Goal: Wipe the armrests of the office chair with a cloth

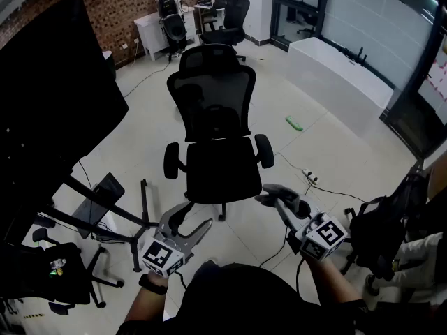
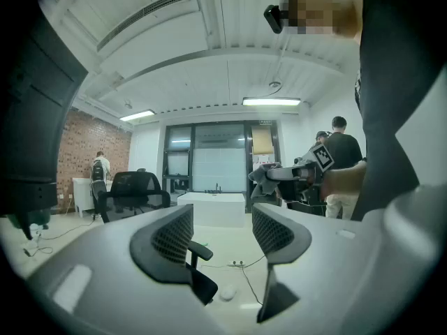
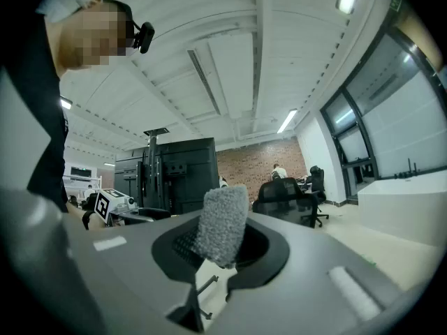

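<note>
The black mesh office chair (image 1: 216,138) stands in front of me, facing me, with its left armrest (image 1: 172,160) and right armrest (image 1: 264,151) both bare. My right gripper (image 1: 271,196) is shut on a grey cloth (image 1: 281,194), held just in front of and below the right armrest and apart from it. In the right gripper view the fuzzy cloth (image 3: 222,225) stands up between the jaws of that gripper (image 3: 222,246). My left gripper (image 1: 196,218) is open and empty in front of the seat. From the left gripper (image 2: 222,232), one armrest (image 2: 198,250) shows between the jaws.
A large black screen on a stand (image 1: 49,117) with splayed legs fills the left. A second chair (image 1: 63,271) is at lower left and a black bag (image 1: 384,236) at right. A power strip with cable (image 1: 311,177) and a green object (image 1: 294,123) lie on the floor.
</note>
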{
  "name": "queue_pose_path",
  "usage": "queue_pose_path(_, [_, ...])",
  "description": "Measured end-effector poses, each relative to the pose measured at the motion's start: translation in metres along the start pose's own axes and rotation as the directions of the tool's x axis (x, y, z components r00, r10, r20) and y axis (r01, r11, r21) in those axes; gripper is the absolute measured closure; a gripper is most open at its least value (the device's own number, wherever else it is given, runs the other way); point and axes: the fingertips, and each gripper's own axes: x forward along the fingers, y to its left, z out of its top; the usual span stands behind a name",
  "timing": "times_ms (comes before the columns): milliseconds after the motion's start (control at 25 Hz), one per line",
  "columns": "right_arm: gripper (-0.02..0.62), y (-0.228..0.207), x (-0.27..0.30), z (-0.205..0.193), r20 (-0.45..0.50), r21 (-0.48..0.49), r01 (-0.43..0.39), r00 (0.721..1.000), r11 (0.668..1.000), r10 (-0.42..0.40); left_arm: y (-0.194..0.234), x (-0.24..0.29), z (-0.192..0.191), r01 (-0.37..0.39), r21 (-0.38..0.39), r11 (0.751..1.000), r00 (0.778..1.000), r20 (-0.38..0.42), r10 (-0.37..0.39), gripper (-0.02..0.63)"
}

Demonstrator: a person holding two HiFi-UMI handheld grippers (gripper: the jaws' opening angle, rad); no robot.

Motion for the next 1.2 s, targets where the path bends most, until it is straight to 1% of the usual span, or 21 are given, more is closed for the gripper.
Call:
queue_pose_path(160, [0.546, -0.006, 0.002, -0.002, -0.001, 0.003, -0.009, 1.000, 1.000, 0.009, -0.001, 0.006, -0.002, 0.004, 0.001, 1.000, 1.000, -0.007, -0.004, 0.319])
queue_pose_path(280, [0.546, -0.009, 0.009, 0.000, -0.005, 0.003, -0.030, 1.000, 1.000, 0.030, 0.006, 0.011, 0.005, -0.010, -0.004, 1.000, 1.000, -0.013, 0.010, 0.319])
queue_pose_path(360, [0.546, -0.012, 0.017, -0.001, -0.005, 0.001, -0.040, 0.999, 0.999, 0.040, 0.014, 0.015, 0.008, -0.017, -0.007, 1.000, 1.000, -0.014, 0.017, 0.319])
queue_pose_path(560, [0.546, -0.026, 0.050, -0.013, -0.027, 0.013, -0.035, 0.999, 0.999, 0.035, 0.046, 0.026, 0.001, -0.028, -0.040, 0.999, 1.000, -0.006, 0.028, 0.319])
queue_pose_path(680, [0.546, -0.036, 0.075, -0.018, -0.042, 0.014, -0.031, 0.999, 0.999, 0.031, 0.071, 0.038, -0.007, -0.017, -0.055, 0.998, 1.000, -0.011, 0.017, 0.319])
queue_pose_path(800, [0.546, -0.051, 0.106, -0.020, -0.043, 0.018, -0.011, 0.999, 1.000, 0.012, 0.106, 0.053, -0.014, -0.004, -0.068, 0.998, 1.000, -0.014, 0.003, 0.319])
queue_pose_path(880, [0.546, -0.062, 0.129, -0.019, -0.049, 0.019, 0.003, 0.999, 1.000, -0.002, 0.133, 0.065, -0.013, 0.006, -0.072, 0.997, 1.000, -0.008, -0.006, 0.319])
queue_pose_path(1080, [0.546, -0.081, 0.185, -0.010, -0.058, 0.027, 0.003, 0.998, 1.000, -0.002, 0.193, 0.094, -0.009, 0.048, -0.086, 0.995, 0.999, -0.012, -0.050, 0.319])
queue_pose_path(1200, [0.546, -0.096, 0.213, -0.006, -0.069, 0.016, 0.026, 0.997, 1.000, -0.025, 0.225, 0.111, -0.004, 0.071, -0.079, 0.994, 0.997, -0.017, -0.072, 0.319])
